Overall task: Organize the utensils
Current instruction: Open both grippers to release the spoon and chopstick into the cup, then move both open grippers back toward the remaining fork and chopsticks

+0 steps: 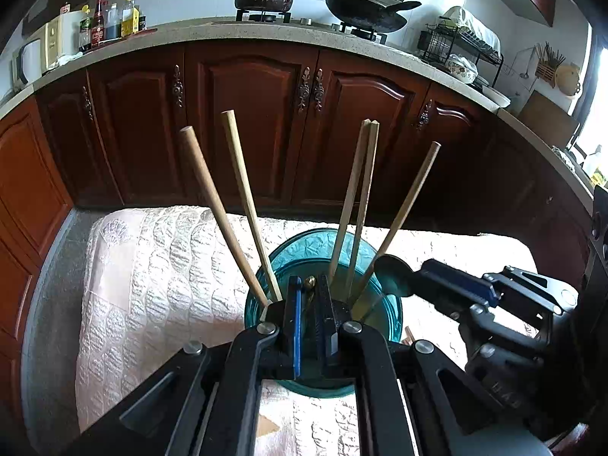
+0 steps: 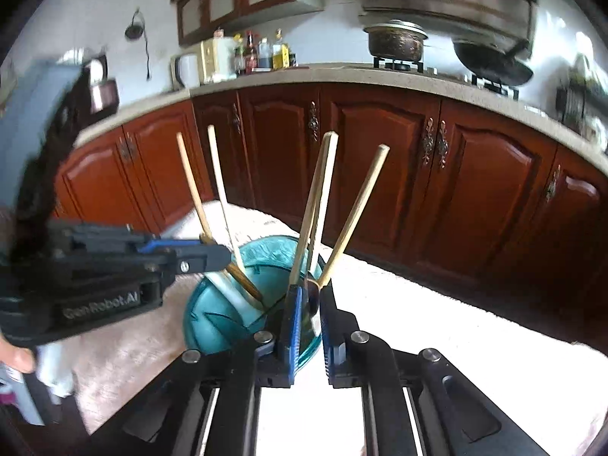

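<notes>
On a white quilted cloth (image 1: 152,266) stands one teal glass cup (image 1: 281,262) with five wooden chopsticks (image 1: 243,197) fanned out of it: two lean left, a pair stands together, one leans right. Over its rim, the left gripper (image 1: 311,296) is clamped on a thin brass-tipped utensil (image 1: 311,283). Beside it, the right gripper (image 2: 311,296) pinches one dark spoon (image 1: 393,275) at the cup's edge.
</notes>
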{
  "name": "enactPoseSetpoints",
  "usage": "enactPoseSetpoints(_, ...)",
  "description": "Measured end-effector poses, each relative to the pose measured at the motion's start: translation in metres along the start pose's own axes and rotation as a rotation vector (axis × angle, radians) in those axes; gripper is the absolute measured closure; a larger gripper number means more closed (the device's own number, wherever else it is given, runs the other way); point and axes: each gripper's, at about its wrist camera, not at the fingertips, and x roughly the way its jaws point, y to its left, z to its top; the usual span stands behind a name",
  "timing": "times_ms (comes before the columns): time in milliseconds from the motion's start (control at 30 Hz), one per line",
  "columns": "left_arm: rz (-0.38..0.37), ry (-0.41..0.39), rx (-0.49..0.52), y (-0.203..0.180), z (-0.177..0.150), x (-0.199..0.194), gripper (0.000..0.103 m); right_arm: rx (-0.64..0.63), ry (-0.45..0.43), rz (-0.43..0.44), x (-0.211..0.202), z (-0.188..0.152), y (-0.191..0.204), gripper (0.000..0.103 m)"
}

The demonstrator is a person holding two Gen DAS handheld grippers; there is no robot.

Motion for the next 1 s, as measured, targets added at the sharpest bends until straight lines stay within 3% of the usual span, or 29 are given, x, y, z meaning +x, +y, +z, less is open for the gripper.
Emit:
enactPoseSetpoints(100, -0.007, -0.013, -0.001, 0.002, -0.002, -0.011, 0.095, 0.026, -0.004, 0.0, -0.008, -0.002, -0.006, 0.088)
enactPoseSetpoints(167, -0.013, -0.015, -0.004, 0.003, -0.002, -0.017, 0.087, 0.051, -0.006, -0.002, -0.013, -0.004, -0.01, 0.085)
enactPoseSetpoints(233, -0.015, -0.024, -0.013, 0.006, -0.004, -0.025, 0.073, 0.075, -0.005, -0.001, -0.018, -0.006, -0.014, 0.084)
enactPoseSetpoints(433, -0.003, -0.043, -0.029, 0.009, -0.015, -0.043, 0.057, 0.149, 0.009, -0.002, -0.03, -0.016, -0.02, 0.079)
enactPoseSetpoints(733, 0.041, -0.06, -0.005, -0.007, -0.044, -0.057, 0.043, 0.183, 0.055, -0.032, -0.042, -0.041, -0.012, 0.077)
enactPoseSetpoints(1000, 0.045, -0.051, 0.015, -0.032, -0.065, -0.059, 0.041, 0.23, 0.071, -0.072, -0.069, -0.066, -0.017, 0.075)
